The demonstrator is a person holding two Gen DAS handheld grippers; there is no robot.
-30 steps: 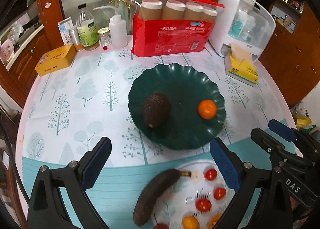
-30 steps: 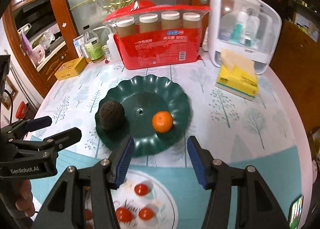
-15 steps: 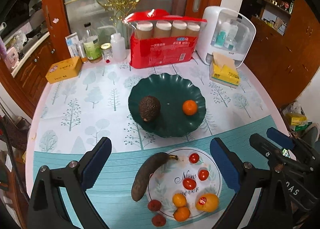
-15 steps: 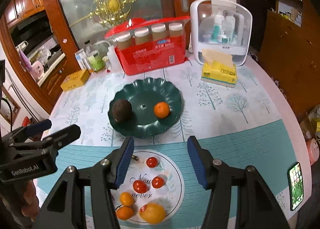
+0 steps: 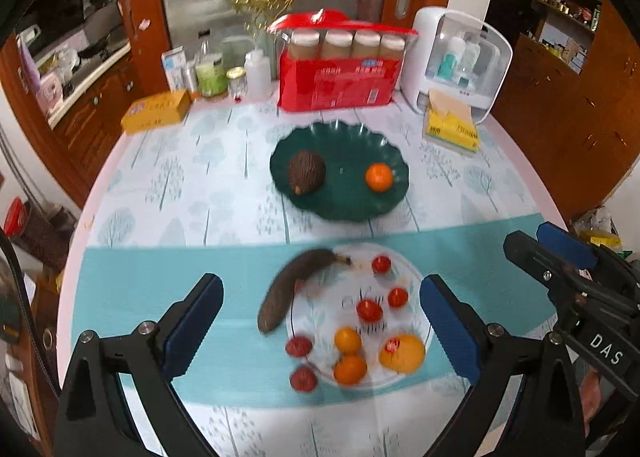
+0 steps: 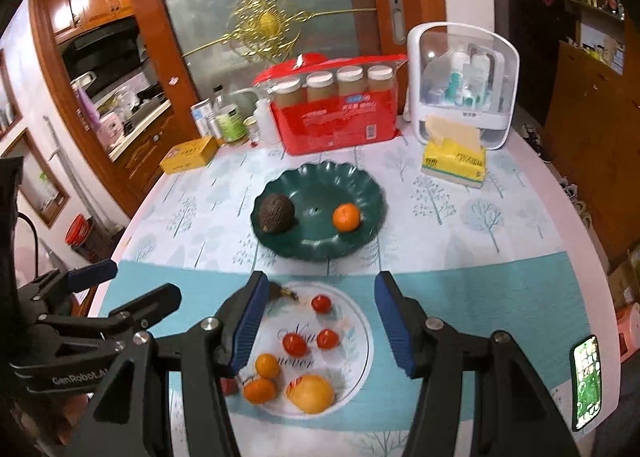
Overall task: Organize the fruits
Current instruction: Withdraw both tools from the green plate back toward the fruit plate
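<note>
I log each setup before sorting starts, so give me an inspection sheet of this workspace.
Surface: round table under a tree-print cloth.
Job's things: avocado and orange on the green plate; white plate holds cherry tomatoes and citrus; dark banana lies across its edge.
Clutter: red cup pack, tissue pack, yellow box, bottles, phone.
Grippers: left gripper and right gripper open, empty, above the white plate.
Cables: nothing seen on the table.
Surroundings: wooden cabinets, glass door.
</note>
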